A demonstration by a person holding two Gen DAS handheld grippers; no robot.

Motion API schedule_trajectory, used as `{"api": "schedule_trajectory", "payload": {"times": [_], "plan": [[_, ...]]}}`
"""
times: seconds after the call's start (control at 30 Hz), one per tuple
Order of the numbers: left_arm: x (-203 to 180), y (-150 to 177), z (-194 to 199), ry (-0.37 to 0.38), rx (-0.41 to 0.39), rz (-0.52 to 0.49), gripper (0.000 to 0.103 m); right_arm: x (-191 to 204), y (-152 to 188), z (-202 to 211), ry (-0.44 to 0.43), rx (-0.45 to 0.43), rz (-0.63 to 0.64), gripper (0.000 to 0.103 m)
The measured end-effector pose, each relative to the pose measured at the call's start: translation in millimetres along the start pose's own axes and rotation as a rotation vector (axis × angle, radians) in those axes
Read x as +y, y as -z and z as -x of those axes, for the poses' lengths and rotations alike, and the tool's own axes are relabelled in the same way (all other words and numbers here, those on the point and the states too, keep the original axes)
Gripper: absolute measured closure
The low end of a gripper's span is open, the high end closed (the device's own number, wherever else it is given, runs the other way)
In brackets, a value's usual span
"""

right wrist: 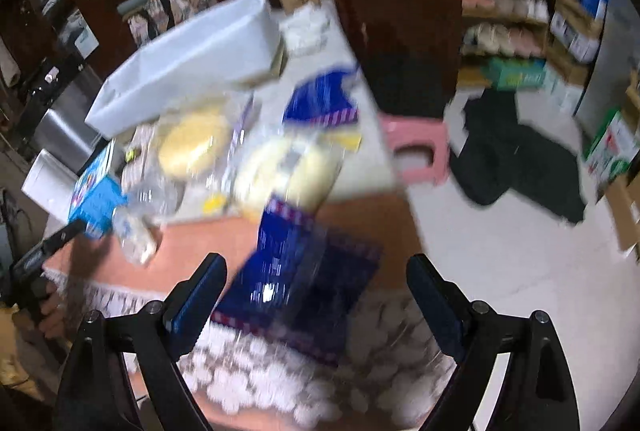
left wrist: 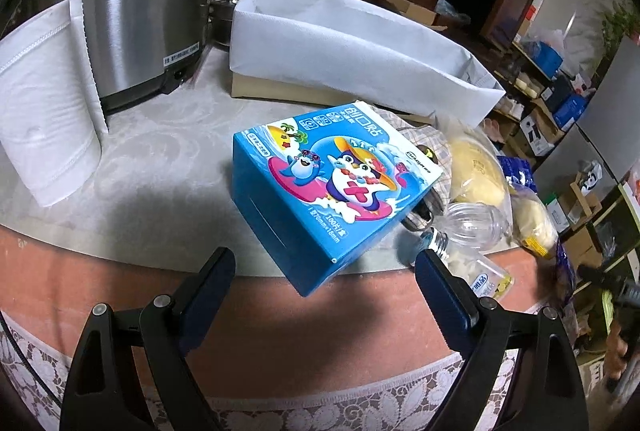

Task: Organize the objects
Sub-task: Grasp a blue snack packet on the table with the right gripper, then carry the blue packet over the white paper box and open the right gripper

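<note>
Two grippers, jaws apart, nothing gripped | left gripper (left wrist: 324,271): blue box (left wrist: 332,187) lies tilted on the table (left wrist: 160,159) just ahead of its fingertips, near corner overhanging the table's edge between them | right gripper (right wrist: 316,271): blurred view, dark blue packet (right wrist: 304,263) lies between its fingers, contact unclear | white-lined bin (left wrist: 340,43) behind the box.

A bright blue box (left wrist: 332,191) printed with cartoon penguins lies on the pale grey patterned desk (left wrist: 160,159), beside a white-lined tan bin (left wrist: 340,47), a brushed-silver pot (left wrist: 136,3), white paper roll (left wrist: 44,119) and yellow bagged buns (left wrist: 476,167).
</note>
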State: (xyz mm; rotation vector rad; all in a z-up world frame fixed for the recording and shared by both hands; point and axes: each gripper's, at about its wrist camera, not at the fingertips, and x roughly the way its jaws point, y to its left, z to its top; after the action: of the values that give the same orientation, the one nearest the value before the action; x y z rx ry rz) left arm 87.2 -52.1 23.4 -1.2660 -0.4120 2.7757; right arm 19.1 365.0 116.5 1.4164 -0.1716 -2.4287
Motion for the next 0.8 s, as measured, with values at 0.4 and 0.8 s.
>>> {"api": "schedule_trajectory", "payload": {"times": [0.4, 0.8], "plan": [[-16, 9, 23, -0.118, -0.021, -0.043, 0.013, 15, 6, -19, -0.124, 0.06, -0.001, 0.063], [-88, -30, 36, -0.044, -0.054, -0.221, 0.013, 41, -27, 31, -0.178, -0.105, 0.067, 0.064]]}}
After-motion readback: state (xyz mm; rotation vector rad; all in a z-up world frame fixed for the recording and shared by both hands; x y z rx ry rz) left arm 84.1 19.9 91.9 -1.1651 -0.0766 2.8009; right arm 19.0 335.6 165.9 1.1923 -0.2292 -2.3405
